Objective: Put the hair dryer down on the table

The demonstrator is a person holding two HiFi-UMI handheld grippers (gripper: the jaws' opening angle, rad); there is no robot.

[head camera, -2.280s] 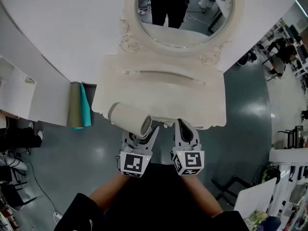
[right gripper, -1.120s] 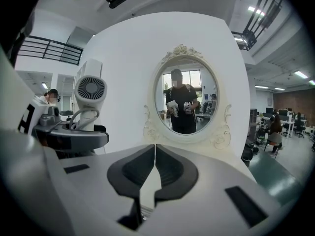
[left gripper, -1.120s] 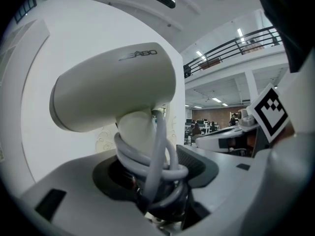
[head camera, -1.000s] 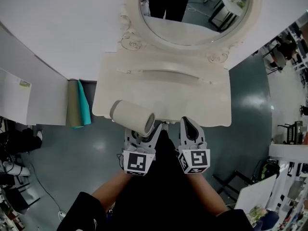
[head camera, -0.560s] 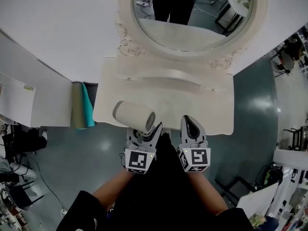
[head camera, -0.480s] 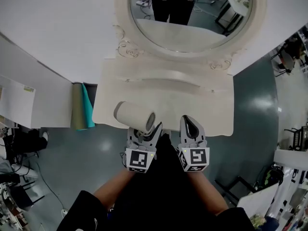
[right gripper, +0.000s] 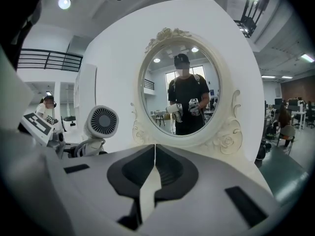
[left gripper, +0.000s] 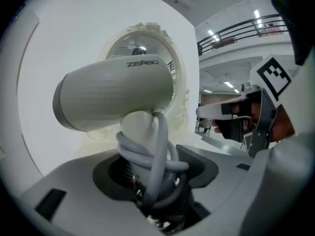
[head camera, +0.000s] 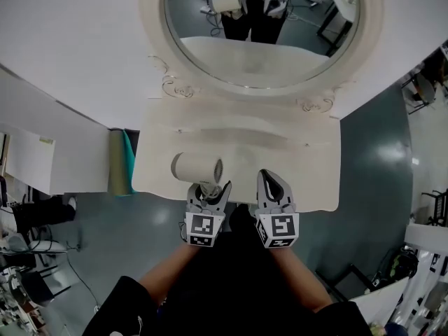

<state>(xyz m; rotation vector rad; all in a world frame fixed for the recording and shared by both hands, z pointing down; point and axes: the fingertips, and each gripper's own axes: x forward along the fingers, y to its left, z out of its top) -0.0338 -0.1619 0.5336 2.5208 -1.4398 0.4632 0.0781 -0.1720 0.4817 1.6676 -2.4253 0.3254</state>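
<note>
A cream hair dryer (head camera: 196,167) hangs over the front left part of the cream dressing table (head camera: 311,170), barrel lying sideways and rear grille facing right. My left gripper (head camera: 208,190) is shut on its handle, which has a grey cord wound round it. In the left gripper view the dryer (left gripper: 115,95) fills the upper middle, and its cord-wrapped handle sits between the jaws of the left gripper (left gripper: 152,181). My right gripper (head camera: 271,180) is beside it over the table's front edge, shut and empty. The right gripper (right gripper: 154,156) shows its jaws touching, with the dryer (right gripper: 102,122) at its left.
An oval mirror (head camera: 259,26) in a carved cream frame rises behind the table and reflects a person holding both grippers. A teal and olive roll (head camera: 119,170) leans by the table's left side. White wall panels lie left and behind, with dark glossy floor (head camera: 378,152) to the right.
The view has tipped up, so more of the mirror shows. Both grippers have moved slightly forward at the table's front edge. The dryer stays in the left gripper, its barrel now more level.
</note>
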